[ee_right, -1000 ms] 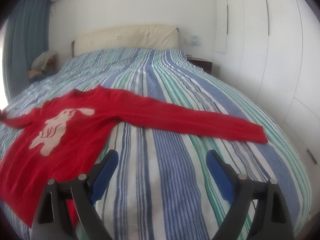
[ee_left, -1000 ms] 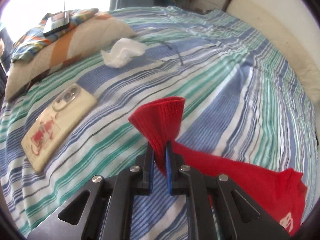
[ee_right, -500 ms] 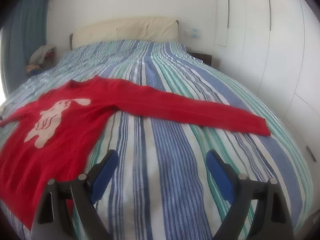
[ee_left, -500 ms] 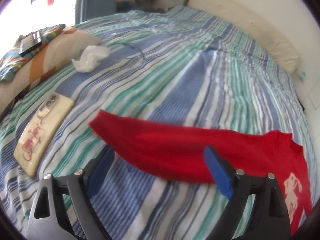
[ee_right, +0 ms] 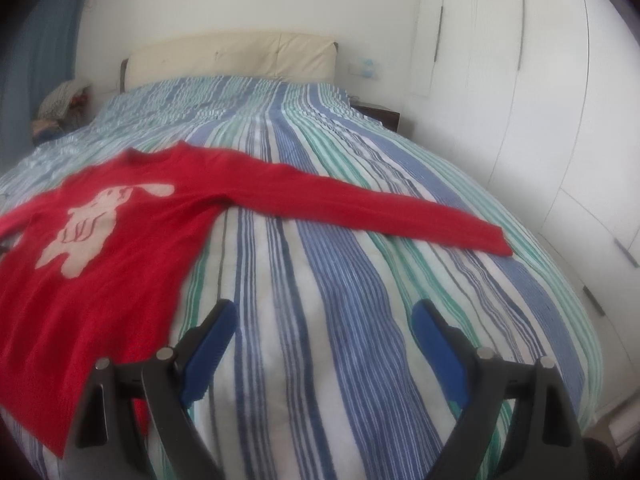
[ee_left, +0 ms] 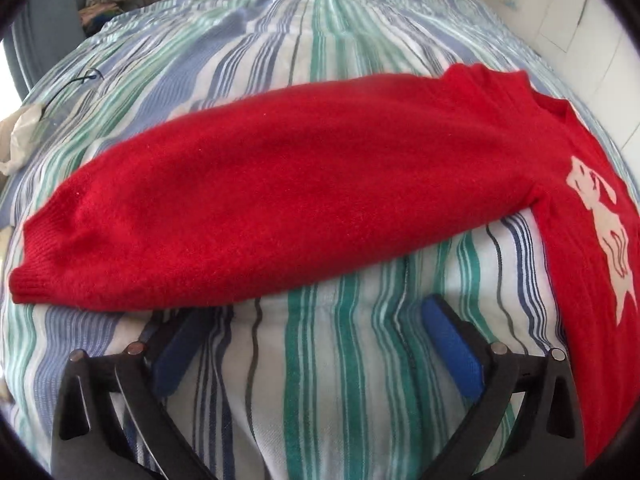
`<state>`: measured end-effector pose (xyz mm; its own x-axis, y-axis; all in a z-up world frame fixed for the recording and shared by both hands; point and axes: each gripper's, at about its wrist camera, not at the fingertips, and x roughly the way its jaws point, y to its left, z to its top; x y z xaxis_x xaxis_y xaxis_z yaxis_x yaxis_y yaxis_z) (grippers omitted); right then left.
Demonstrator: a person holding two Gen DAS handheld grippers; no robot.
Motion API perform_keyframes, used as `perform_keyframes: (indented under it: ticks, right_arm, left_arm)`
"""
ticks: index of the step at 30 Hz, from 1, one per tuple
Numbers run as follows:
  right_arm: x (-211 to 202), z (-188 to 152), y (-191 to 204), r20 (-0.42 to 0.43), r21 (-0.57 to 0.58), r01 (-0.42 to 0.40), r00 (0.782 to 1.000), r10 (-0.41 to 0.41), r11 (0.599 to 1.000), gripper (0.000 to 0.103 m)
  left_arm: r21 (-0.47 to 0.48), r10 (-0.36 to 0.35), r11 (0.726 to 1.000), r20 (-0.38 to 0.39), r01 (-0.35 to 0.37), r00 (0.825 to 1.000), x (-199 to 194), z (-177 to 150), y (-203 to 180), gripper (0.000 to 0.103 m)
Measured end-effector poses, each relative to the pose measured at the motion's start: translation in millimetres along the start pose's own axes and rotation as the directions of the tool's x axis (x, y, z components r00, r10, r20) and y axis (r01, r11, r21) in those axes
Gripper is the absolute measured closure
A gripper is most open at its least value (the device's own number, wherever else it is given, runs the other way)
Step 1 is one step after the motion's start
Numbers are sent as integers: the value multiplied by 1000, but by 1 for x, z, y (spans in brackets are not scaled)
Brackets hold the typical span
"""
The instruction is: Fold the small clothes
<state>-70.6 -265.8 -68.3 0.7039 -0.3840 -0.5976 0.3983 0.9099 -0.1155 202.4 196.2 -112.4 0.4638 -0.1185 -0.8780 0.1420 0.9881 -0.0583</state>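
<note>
A red sweater [ee_right: 100, 280] with a cream rabbit figure [ee_right: 88, 224] lies flat on the striped bed [ee_right: 340, 320]. In the left wrist view one sleeve [ee_left: 280, 200] stretches across the sheet, its cuff [ee_left: 32, 276] at the left. My left gripper [ee_left: 316, 308] hovers just in front of that sleeve; its jaws are opening wide and nothing is between them. The other sleeve [ee_right: 380, 208] reaches out to the right in the right wrist view. My right gripper [ee_right: 323, 306] stands open over bare sheet beside the sweater's body, holding nothing.
A crumpled white tissue [ee_left: 20, 140] and a thin dark cable [ee_left: 76, 80] lie at the bed's left side. A cream headboard [ee_right: 232, 56] stands at the far end, with a clothes pile [ee_right: 60, 100] to its left. White wardrobe doors [ee_right: 540, 100] and a nightstand [ee_right: 380, 116] flank the right.
My left gripper let go of the sleeve cuff and opened wide; the sleeve now lies flat. That gripper swung right and lower along the sleeve. The right gripper crept slightly closer to the bed.
</note>
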Motion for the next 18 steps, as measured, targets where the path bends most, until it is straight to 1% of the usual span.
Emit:
perform_keyframes:
  ticks: [5, 8, 11, 15, 18]
  right_arm:
    - [-4, -8, 14, -46, -26, 7, 999, -9, 1000, 15]
    - [-2, -9, 16, -77, -16, 11, 997, -12, 1000, 15]
    - [8, -10, 14, -129, 26, 23, 991, -20, 999, 15]
    - [10, -7, 7, -155, 125, 56, 987, -36, 991, 15]
    - [15, -8, 5, -192, 150, 80, 980, -50, 985, 15]
  left_arm:
    - [0, 1, 1000, 9, -1, 1000, 0, 0, -1, 0]
    - [1, 2, 1000, 11, -2, 1000, 1, -1, -1, 0]
    - [2, 1, 1000, 14, -1, 1000, 1, -1, 0, 0]
    - [2, -2, 1000, 15, 2, 1000, 2, -1, 0, 0]
    - [2, -1, 1000, 15, 1, 1000, 2, -1, 0, 0]
